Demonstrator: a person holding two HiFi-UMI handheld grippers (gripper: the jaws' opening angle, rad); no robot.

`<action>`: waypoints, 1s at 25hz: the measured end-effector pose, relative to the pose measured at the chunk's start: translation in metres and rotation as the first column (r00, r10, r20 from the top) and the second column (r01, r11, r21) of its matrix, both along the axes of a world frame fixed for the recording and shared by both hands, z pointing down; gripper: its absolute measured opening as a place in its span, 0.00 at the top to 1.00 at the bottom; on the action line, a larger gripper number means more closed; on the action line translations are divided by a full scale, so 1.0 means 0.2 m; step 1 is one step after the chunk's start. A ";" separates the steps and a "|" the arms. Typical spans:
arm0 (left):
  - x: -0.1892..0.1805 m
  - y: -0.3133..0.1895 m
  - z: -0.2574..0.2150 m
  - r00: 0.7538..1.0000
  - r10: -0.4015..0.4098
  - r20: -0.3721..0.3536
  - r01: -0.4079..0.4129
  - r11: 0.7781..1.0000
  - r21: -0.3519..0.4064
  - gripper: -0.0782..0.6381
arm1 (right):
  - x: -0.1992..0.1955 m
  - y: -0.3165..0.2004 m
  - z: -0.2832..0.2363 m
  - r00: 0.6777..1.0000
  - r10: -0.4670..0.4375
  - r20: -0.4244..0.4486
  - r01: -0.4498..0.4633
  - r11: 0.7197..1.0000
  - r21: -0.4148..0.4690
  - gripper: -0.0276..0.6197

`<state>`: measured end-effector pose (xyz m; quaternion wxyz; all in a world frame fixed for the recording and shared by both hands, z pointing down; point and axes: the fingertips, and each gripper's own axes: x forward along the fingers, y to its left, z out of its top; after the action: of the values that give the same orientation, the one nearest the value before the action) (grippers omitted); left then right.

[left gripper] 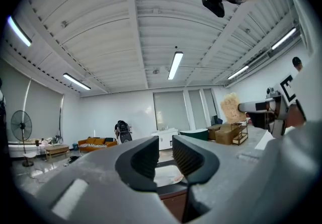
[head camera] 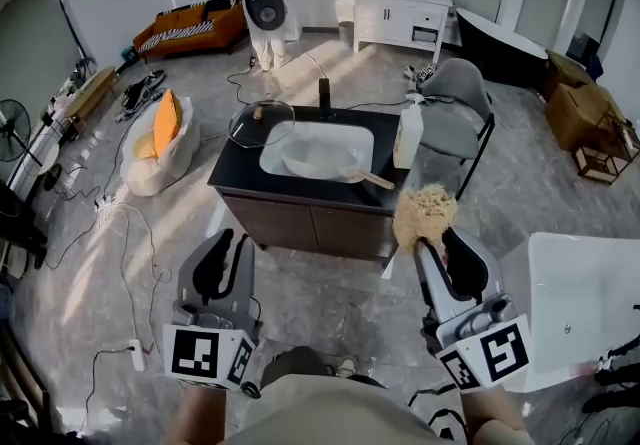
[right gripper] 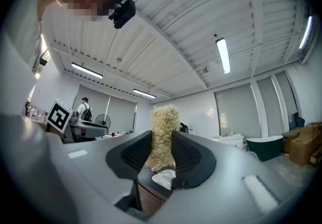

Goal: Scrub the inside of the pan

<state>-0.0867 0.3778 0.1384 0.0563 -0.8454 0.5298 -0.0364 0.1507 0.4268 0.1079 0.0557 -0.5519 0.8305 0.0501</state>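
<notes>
While ahead of right claw (head camera: 432,245) and scrubber (head camera: 425,216): sink (head camera: 330,138), lid (head camera: 262,123), bottle (head camera: 408,136).

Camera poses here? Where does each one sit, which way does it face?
Head view: on the person's head, steeply down at the sink counter; shows left gripper, right gripper, hands.
Left gripper view: on that gripper, tilted up at the ceiling; jaws apart, empty; head camera above.
Right gripper view: likewise tilted up; jaws clamp the scrubber; head camera above.
Shared: left gripper view also shows the scrubber.
</notes>
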 end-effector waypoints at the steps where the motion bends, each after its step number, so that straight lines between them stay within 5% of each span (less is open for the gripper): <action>1: 0.01 0.00 0.01 1.000 -0.004 0.006 0.004 1.000 -0.003 0.76 | 0.01 0.00 0.01 1.000 -0.005 0.000 0.005 1.000 -0.002 0.76; 12: 0.01 -0.10 0.10 0.999 -0.039 0.037 0.039 0.999 0.000 0.76 | 0.02 -0.15 0.10 0.999 -0.038 -0.004 0.038 0.999 0.001 0.76; 25: -0.08 -0.66 0.29 0.999 -0.015 0.045 0.018 0.997 -0.075 0.76 | -0.11 -0.69 0.24 0.999 -0.051 0.003 0.051 0.996 -0.070 0.76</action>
<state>-0.1028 0.2465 0.1961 0.0356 -0.8416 0.5336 -0.0756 0.1287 0.2897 0.1568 0.0381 -0.5320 0.8457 0.0190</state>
